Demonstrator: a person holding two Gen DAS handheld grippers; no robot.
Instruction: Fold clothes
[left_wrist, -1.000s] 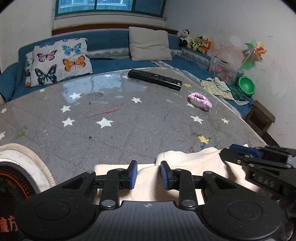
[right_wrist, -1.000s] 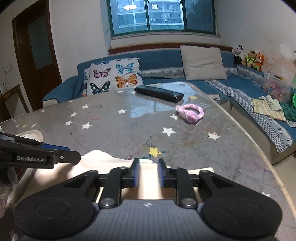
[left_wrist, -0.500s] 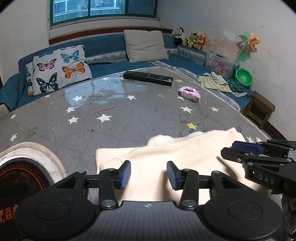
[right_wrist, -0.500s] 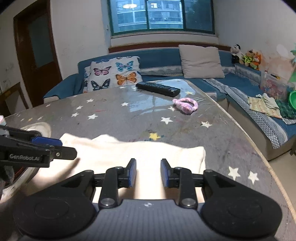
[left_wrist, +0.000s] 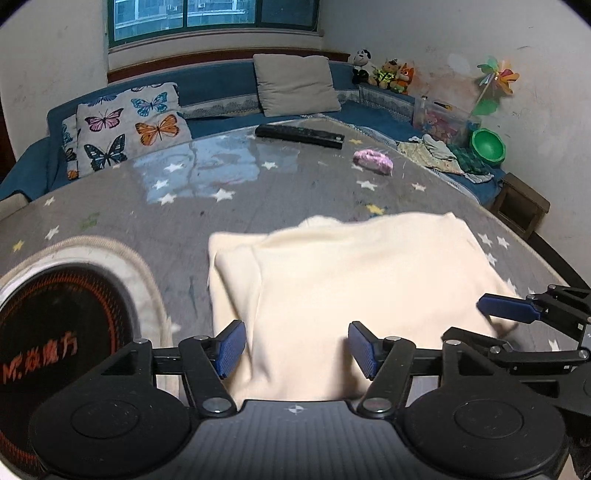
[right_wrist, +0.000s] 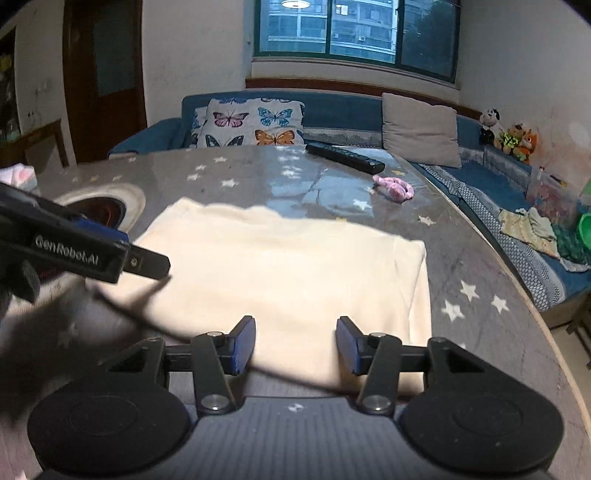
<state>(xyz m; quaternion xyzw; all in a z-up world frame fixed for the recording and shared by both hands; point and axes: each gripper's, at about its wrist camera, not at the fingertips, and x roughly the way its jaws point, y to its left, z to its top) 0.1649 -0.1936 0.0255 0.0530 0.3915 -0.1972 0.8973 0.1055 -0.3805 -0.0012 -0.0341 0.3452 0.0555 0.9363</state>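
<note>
Now the cream garment (left_wrist: 354, 280) lies folded and flat on the star-patterned worktop (left_wrist: 184, 221), nearest the cameras. Both the left tongs (left_wrist: 297, 349) and the right tongs (right_wrist: 295, 345) are spread wide and grip nothing, poised over the cloth's near edge. Farther back lie a black remote (left_wrist: 299, 136) and a pink hair tie (right_wrist: 393, 188).
</note>
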